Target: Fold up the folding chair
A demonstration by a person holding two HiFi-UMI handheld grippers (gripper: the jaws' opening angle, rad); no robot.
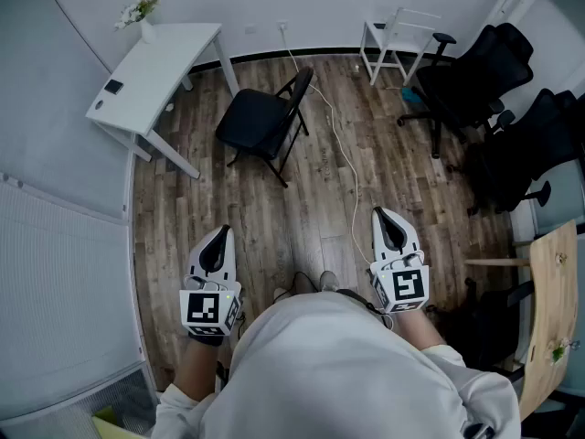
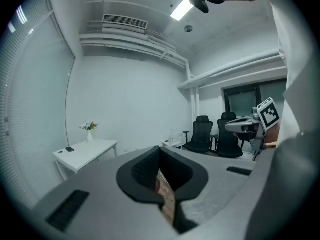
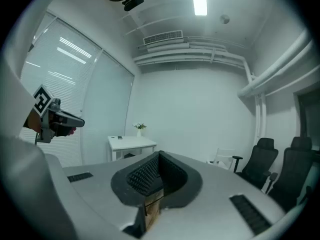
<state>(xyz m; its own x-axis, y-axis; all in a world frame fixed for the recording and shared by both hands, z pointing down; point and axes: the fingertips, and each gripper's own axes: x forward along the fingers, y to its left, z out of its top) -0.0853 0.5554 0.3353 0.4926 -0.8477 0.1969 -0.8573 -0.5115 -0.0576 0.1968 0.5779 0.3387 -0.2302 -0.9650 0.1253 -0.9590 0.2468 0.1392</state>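
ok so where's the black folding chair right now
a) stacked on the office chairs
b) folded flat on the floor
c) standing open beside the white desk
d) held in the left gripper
c, the folding chair stands unfolded with its seat flat beside the white desk, well ahead of the left gripper and right gripper, both shut and empty

L gripper [image 1: 221, 236] sits just fwd-left of torso [image 1: 338, 364]. R gripper [image 1: 384, 218] sits just fwd-right of torso, a bit farther out. Both point away from torso, approx parallel, near level w/ a slight dip. Marker cubes, L cube [image 1: 208, 309] and R cube [image 1: 409, 286], are at the torso end, facing up. Both sets of jaws are pressed together, nothing between. L forearm [image 1: 183, 382] and R forearm [image 1: 431, 338] run back to torso's sides.
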